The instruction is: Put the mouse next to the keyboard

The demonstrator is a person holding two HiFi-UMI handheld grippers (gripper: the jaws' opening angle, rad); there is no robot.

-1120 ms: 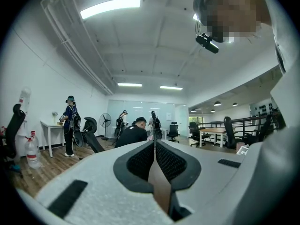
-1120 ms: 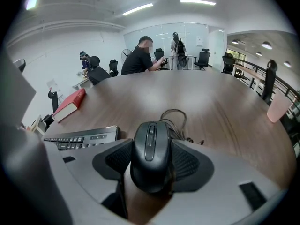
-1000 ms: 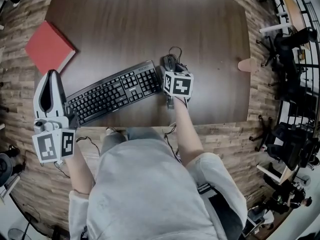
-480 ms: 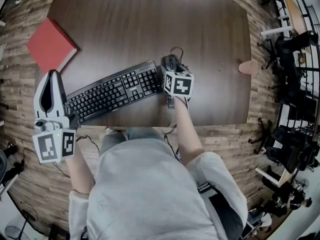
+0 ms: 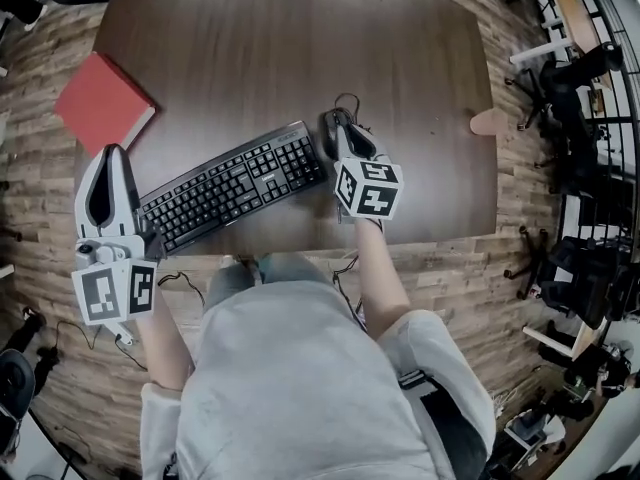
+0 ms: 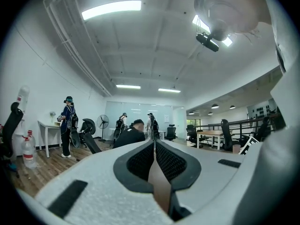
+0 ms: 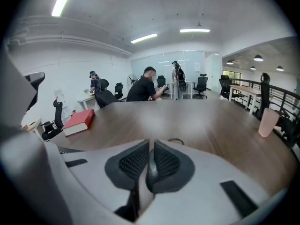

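The black keyboard (image 5: 235,183) lies slantwise on the dark wooden table (image 5: 300,38). The dark mouse (image 5: 331,122) rests on the table just off the keyboard's right end, its cable looped behind it (image 5: 348,99). My right gripper (image 5: 346,134) hangs over the mouse's near side and points down at it. Its jaws have just been closing and stand shut (image 7: 151,142) with nothing between them. In the right gripper view the mouse is hidden below the jaws. My left gripper (image 5: 110,158) is shut (image 6: 154,142), held level off the keyboard's left end.
A red book (image 5: 103,98) lies on the table's far left corner (image 7: 79,121). A pink cup (image 5: 490,123) stands at the right edge (image 7: 267,122). Office chairs and desks stand beyond the table. People stand and sit at the far end of the room.
My right gripper has lifted off the mouse and drawn back toward me. The mouse stays beside the keyboard. The left gripper has kept still.
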